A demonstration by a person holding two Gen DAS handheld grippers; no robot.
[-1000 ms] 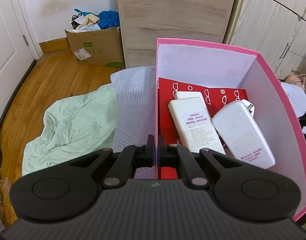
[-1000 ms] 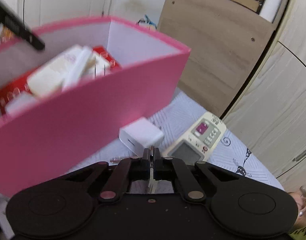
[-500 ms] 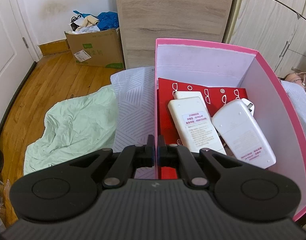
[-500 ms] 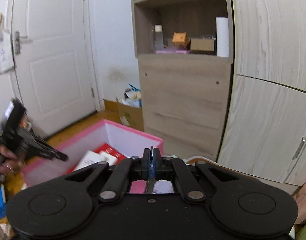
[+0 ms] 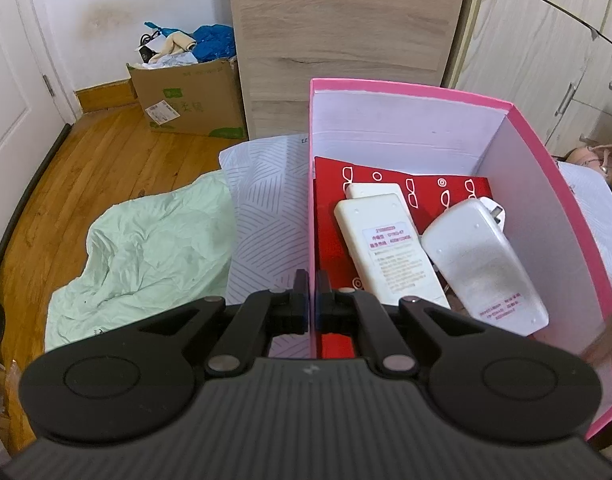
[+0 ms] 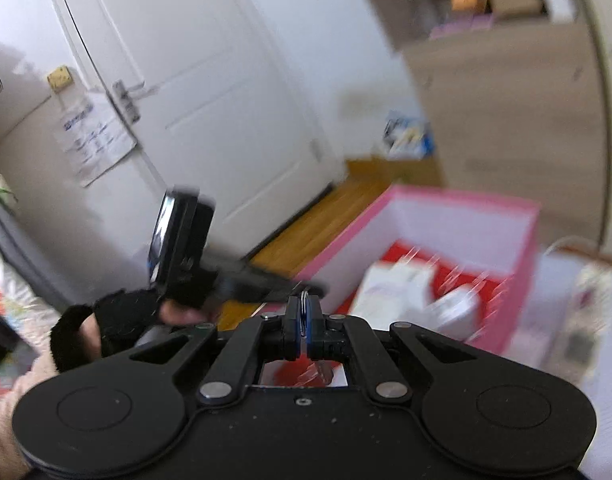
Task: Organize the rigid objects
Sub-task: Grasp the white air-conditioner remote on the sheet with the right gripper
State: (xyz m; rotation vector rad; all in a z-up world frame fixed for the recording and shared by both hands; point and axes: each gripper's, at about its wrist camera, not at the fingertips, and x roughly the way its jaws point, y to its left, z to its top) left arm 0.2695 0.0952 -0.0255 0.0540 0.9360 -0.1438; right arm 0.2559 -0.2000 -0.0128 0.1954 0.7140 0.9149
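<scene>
A pink box [image 5: 409, 90] sits on the patterned bed cover. Inside it, two white remotes [image 5: 385, 248] [image 5: 481, 264] lie on a red printed card [image 5: 425, 184]. My left gripper [image 5: 311, 280] is shut on the box's left wall, one finger inside and one outside. In the blurred right wrist view, my right gripper [image 6: 304, 306] hangs above the box's near end [image 6: 457, 200], shut on a thin metal ring [image 6: 304, 300]. The left gripper [image 6: 182, 248] shows there too, held by a gloved hand [image 6: 106, 320].
A pale green sheet [image 5: 146, 256] spills from the bed to the wooden floor [image 5: 86, 160]. A full cardboard box [image 5: 186, 96] stands by a wooden cabinet [image 5: 345, 40]. There is a white door [image 6: 186, 80] at the left and a blurred remote [image 6: 585, 320] on the bed at the right.
The right gripper rose from low beside the box, swung round and now looks down over the box's near end, still moving. The left gripper kept its hold and place.
</scene>
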